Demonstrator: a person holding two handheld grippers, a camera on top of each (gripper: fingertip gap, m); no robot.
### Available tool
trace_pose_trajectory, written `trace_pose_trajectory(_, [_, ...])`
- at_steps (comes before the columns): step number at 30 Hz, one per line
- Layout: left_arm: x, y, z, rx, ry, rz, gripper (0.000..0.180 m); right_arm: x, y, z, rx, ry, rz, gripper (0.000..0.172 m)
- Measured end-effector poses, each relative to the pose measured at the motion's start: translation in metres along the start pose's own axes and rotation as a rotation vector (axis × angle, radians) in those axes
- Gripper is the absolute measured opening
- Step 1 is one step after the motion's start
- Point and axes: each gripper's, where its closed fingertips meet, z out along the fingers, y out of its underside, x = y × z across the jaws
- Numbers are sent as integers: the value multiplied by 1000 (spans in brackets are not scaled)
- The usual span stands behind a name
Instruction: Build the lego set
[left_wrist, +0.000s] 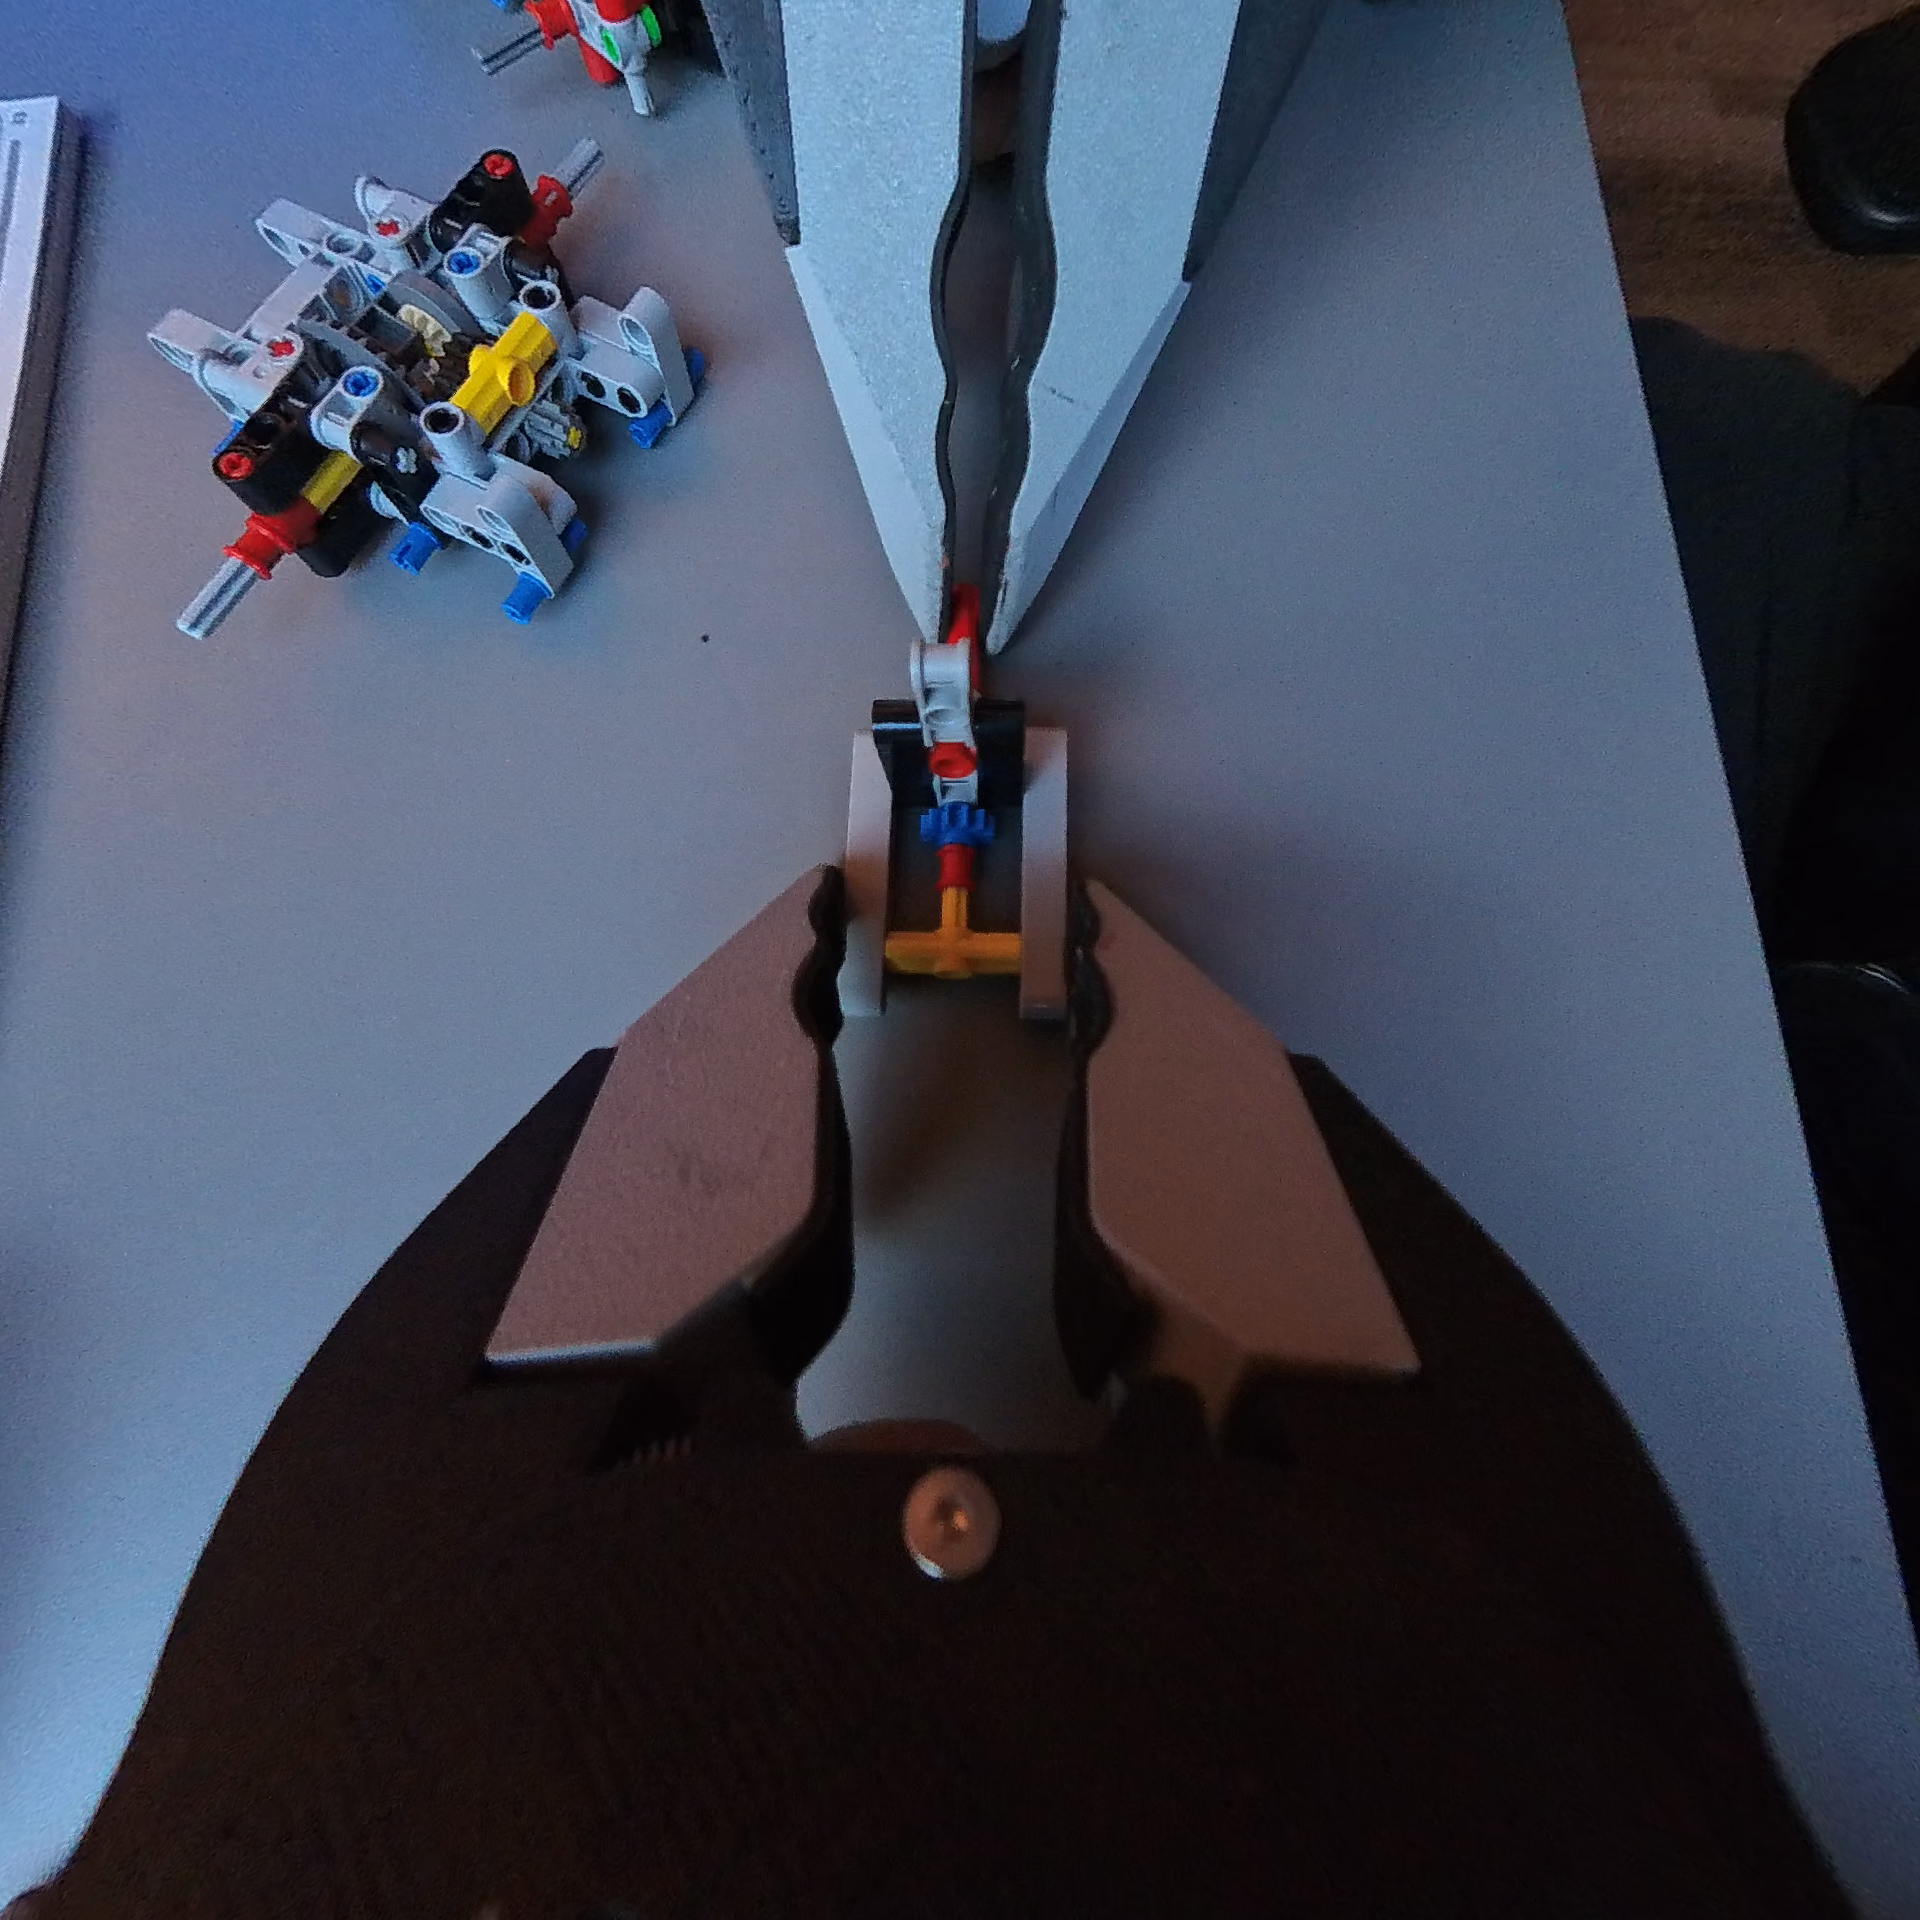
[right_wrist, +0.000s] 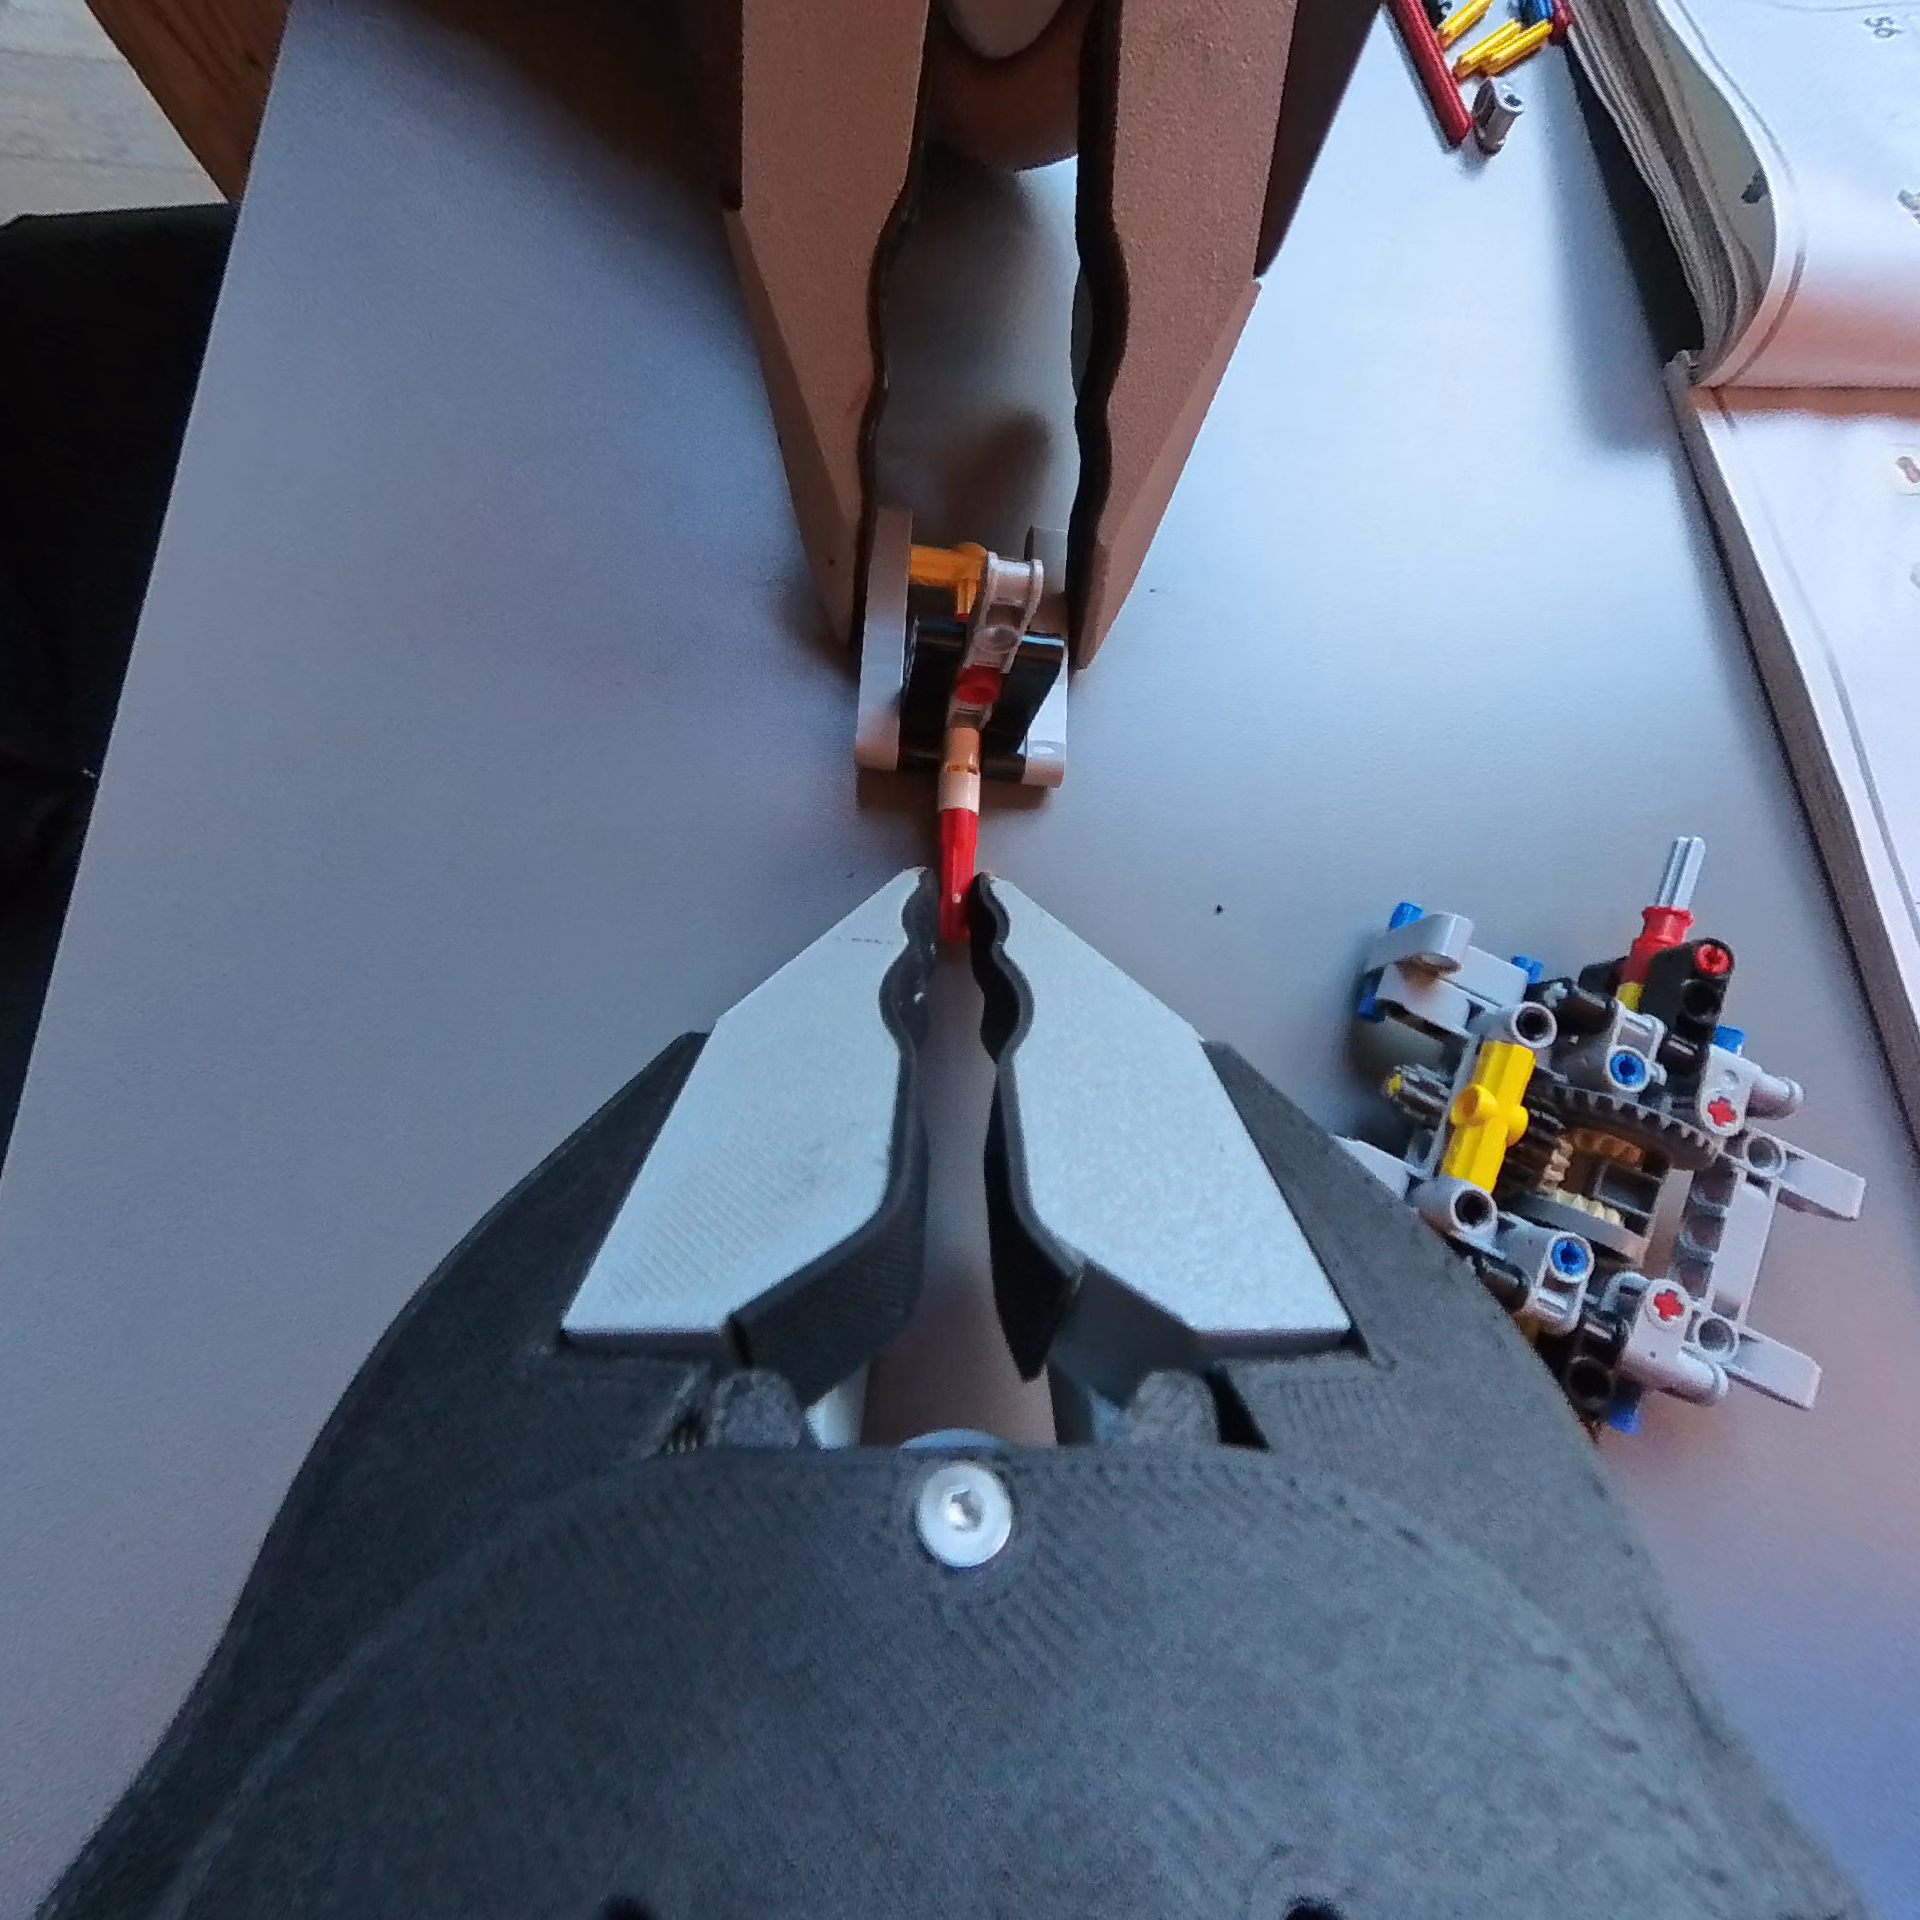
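A small brick assembly (left_wrist: 868, 831) rests on the grey table (left_wrist: 1351, 623). It has two grey side beams, a black cross beam, a blue gear (left_wrist: 951, 828) and a yellow connector (left_wrist: 951, 948) on a centre shaft. My left gripper (left_wrist: 956, 883) is shut on it, one pad against each grey side beam. This also shows in the right wrist view, where the left gripper (right_wrist: 961, 634) holds the assembly (right_wrist: 883, 717). A red axle (right_wrist: 956, 852) sticks out of the assembly's far end. My right gripper (right_wrist: 952, 883) is shut on that axle's tip, which the left wrist view confirms (left_wrist: 961, 629).
A larger grey, black and yellow gear build (left_wrist: 416, 384) lies to the left gripper's left and also shows in the right wrist view (right_wrist: 1600, 1143). An open booklet (right_wrist: 1766, 208) and loose red and yellow parts (right_wrist: 1455, 62) lie at the table's far side. Another small build (left_wrist: 597, 42) sits at the top. There is about 5 centimetres between the tips of the two grippers.
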Motion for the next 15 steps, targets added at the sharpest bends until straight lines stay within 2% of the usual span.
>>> trace_pose_trajectory(15, [-3, -3, 1, 27, -32, 30, 40, 2, -5, 5, 19, 1, -5, 3])
